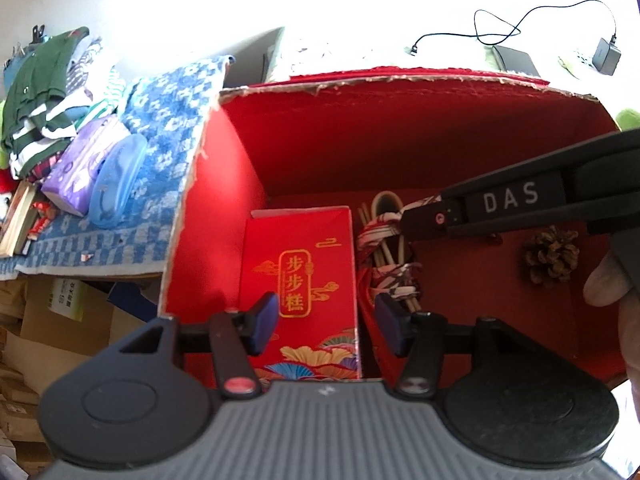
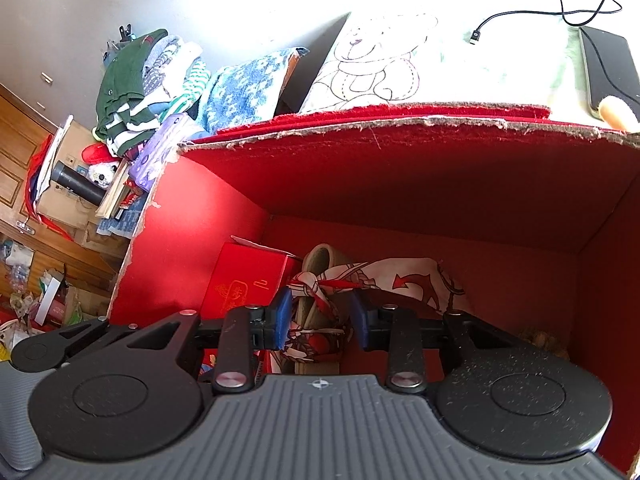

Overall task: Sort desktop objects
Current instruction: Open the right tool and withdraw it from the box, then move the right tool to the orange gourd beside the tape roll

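Observation:
An open red cardboard box (image 1: 224, 200) holds a red gift box (image 1: 298, 276) with gold characters, a red-and-white scarf bundle (image 1: 384, 240) wrapped around sticks and a beige loop, and a pinecone (image 1: 552, 256). My left gripper (image 1: 326, 326) hangs open just above the gift box's near end, touching nothing. Reaching in from the right, my right gripper (image 1: 416, 216) has its tips on the scarf. In the right wrist view the scarf bundle (image 2: 320, 286) fills the gap between the blue pads (image 2: 285, 316) of that gripper (image 2: 322, 316), shut on it.
The red box's torn rim (image 2: 360, 124) stands high on all sides. Left of it lie a blue patterned towel (image 1: 168, 120), a purple tissue pack (image 1: 80, 164), folded clothes (image 1: 44, 96) and books. Behind are a phone (image 2: 608, 72), a cable and a charger (image 1: 606, 56). A thumb (image 1: 604, 284) shows at the right.

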Demonstrator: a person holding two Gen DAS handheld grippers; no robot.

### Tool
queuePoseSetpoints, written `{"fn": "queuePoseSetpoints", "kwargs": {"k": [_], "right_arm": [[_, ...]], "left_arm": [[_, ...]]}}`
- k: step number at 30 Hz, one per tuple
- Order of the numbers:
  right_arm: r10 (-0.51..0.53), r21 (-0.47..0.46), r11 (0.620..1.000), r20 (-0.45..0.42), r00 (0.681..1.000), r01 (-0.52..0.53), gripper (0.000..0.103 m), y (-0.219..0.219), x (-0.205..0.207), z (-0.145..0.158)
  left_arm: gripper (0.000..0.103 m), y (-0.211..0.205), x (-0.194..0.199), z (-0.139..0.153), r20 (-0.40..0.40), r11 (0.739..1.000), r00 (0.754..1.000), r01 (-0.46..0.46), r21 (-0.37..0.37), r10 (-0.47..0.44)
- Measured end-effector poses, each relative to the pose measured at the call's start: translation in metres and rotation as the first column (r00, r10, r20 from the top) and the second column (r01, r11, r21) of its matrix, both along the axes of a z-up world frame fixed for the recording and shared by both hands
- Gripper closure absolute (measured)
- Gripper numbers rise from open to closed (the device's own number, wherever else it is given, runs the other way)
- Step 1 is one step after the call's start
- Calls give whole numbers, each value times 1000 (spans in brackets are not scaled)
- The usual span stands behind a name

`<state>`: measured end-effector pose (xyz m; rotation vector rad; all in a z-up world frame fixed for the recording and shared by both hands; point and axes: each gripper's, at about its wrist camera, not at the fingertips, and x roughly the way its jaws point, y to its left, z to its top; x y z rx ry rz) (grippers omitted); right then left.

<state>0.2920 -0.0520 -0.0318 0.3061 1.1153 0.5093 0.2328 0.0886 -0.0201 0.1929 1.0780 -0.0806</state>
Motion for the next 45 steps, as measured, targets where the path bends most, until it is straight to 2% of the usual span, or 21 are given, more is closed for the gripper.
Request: {"fn": "queuePoseSetpoints", "kwargs": {"k": [8, 12, 17, 20, 25, 31, 36, 40, 45], "right_arm": [[-13, -17, 1000, -1, 1000, 13, 69, -1, -6, 5], [-2, 3, 1000, -9, 1000, 3, 68, -6, -20, 5], [10, 14, 1000, 75, 997, -11, 67, -15, -39, 22], [-8, 67, 998, 119, 993, 0, 63, -31, -52, 33], [-15, 146, 989, 178, 984, -11, 62, -56, -74, 48], [54, 212, 972, 215, 975, -101, 62, -76, -106, 60], [154, 180, 962, 259, 954, -204, 62, -79, -138, 61], [208, 185, 950, 231, 950, -253, 63, -80, -152, 48], [266, 184, 938, 165, 950, -295, 63, -75, -165, 26]], "left_arm": [[42, 3, -2, 5, 19, 1000, 1000, -6, 23, 6], [40, 9, -9, 17, 47, 1000, 999, -17, 6, 16], [38, 12, -20, 35, 91, 999, 995, -32, -35, 35], [38, 8, -30, 43, 112, 999, 993, -34, -37, 38], [39, 1, -53, 52, 141, 998, 989, -44, -51, 51], [39, -5, -87, 68, 173, 993, 981, -75, -93, 90], [38, -3, -122, 77, 200, 988, 971, -114, -104, 133], [38, 4, -149, 70, 176, 977, 967, -159, -141, 183], [38, 8, -179, 45, 110, 964, 967, -212, -162, 231]]}}
